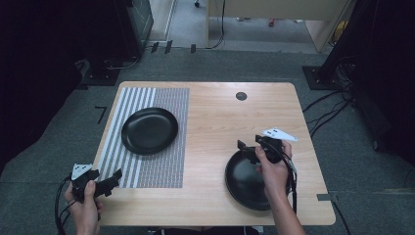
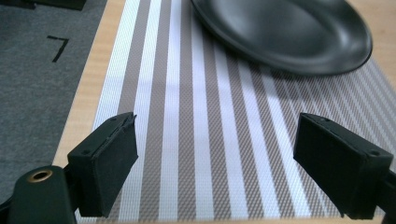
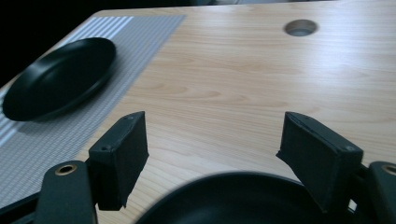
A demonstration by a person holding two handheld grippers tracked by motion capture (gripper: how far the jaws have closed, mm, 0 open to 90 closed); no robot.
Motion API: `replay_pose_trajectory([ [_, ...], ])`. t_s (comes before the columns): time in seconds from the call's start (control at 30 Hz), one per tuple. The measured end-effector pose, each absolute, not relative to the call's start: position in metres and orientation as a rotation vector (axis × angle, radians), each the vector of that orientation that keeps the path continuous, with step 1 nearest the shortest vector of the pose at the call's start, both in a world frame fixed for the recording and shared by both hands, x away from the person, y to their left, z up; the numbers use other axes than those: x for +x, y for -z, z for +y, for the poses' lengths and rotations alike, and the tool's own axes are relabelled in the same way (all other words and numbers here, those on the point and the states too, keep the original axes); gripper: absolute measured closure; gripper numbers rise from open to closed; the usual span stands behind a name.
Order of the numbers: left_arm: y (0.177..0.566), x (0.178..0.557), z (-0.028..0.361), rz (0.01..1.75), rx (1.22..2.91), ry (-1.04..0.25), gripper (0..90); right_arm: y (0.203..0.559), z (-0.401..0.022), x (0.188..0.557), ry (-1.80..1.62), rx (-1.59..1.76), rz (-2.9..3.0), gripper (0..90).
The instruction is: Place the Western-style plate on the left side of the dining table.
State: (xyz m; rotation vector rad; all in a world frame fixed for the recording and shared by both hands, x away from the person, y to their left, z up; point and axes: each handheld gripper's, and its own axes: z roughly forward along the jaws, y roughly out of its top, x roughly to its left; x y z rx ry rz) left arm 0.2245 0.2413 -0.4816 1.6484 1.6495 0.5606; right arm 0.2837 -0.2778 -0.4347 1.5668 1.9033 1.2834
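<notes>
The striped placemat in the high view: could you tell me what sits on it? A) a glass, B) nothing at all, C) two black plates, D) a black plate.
D: one black plate lies on the striped placemat, while the other black dish rests on the bare wooden table under the right gripper.

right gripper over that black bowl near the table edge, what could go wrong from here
1. The right gripper hangs open above the far rim of the bowl; a shallow bite on that smooth rim could slip.
2. The bowl sits close to the near edge of the table, so a nudge might push it off.
3. The left gripper hovers open over the striped mat; it could snag a corner.
</notes>
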Motion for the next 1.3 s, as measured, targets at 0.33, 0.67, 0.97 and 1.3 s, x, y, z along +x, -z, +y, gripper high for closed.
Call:
replay_pose_trajectory([
  [0.33,0.489,0.205,0.246,1.659,1.681,-0.610,13.4,0.453,-0.327,0.256,-1.246,1.639,1.821,22.9],
  [0.67,0.499,0.198,0.258,1.672,1.688,-0.623,13.4,0.471,-0.375,0.222,-1.189,1.685,1.718,22.9],
  [0.97,0.506,0.195,0.263,1.678,1.711,-0.630,13.4,0.480,-0.411,0.193,-1.114,1.705,1.652,23.0],
  [1.3,0.512,0.198,0.263,1.688,1.724,-0.635,13.4,0.493,-0.448,0.170,-1.059,1.763,1.579,23.3],
])
